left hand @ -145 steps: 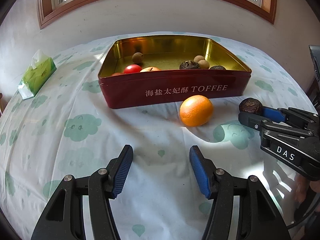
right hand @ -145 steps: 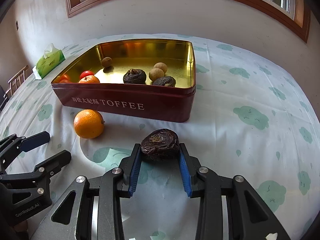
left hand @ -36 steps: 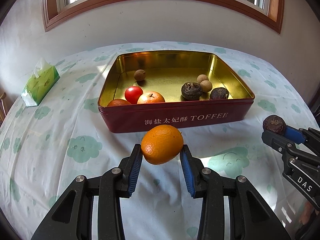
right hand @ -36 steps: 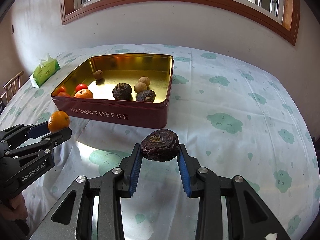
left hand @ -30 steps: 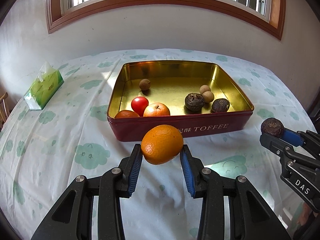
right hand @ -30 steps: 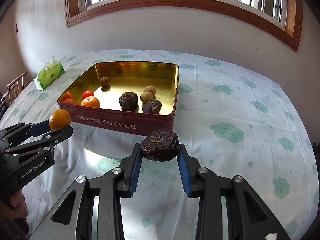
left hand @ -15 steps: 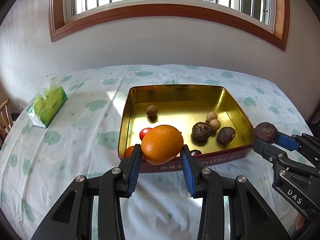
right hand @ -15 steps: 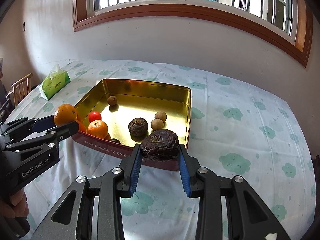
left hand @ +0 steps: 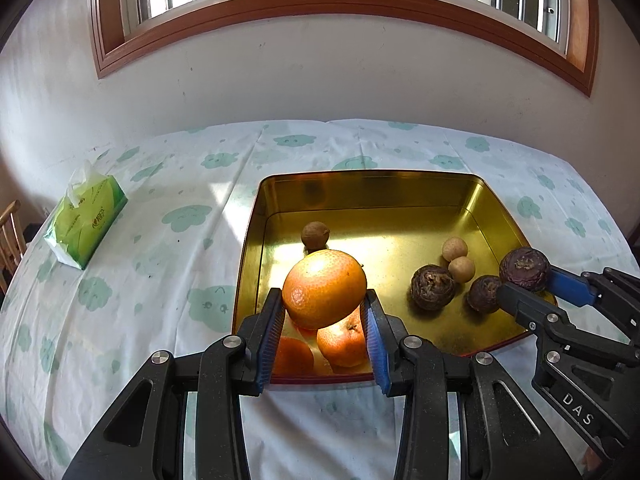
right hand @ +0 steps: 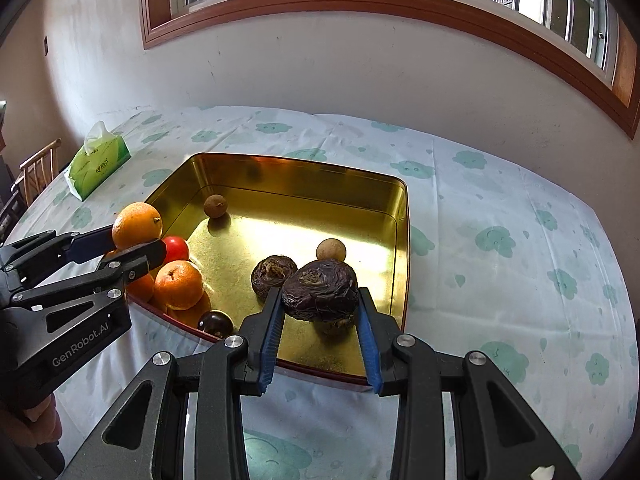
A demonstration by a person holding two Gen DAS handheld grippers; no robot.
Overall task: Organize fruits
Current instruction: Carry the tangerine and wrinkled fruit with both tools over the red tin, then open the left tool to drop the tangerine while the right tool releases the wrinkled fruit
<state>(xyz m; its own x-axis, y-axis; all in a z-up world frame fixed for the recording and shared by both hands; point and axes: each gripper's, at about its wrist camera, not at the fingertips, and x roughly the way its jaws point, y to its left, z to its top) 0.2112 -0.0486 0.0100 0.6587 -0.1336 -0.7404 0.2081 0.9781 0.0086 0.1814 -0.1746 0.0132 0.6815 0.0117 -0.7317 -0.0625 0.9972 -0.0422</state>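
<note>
My left gripper (left hand: 323, 306) is shut on an orange (left hand: 324, 288) and holds it above the near left part of the gold-lined toffee tin (left hand: 372, 190). My right gripper (right hand: 319, 300) is shut on a dark wrinkled passion fruit (right hand: 320, 290) above the tin's near right part (right hand: 304, 172). In the tin lie oranges (right hand: 179, 285), a red tomato (right hand: 176, 249), wrinkled passion fruits (left hand: 433, 293), pale longans (left hand: 455, 249) and a brown longan (left hand: 315, 235). The left gripper with its orange (right hand: 137, 225) shows in the right wrist view; the right gripper's passion fruit (left hand: 524, 269) shows in the left wrist view.
A green tissue pack (left hand: 86, 220) lies at the table's far left. A white cloth with green clouds (right hand: 520, 240) covers the table. A wall with a window stands behind. A wooden chair (right hand: 36, 172) is beyond the left edge.
Both grippers have risen and moved forward over the tin with their fruits held. Earlier the orange and the passion fruit were lifted off the cloth in front of the tin.
</note>
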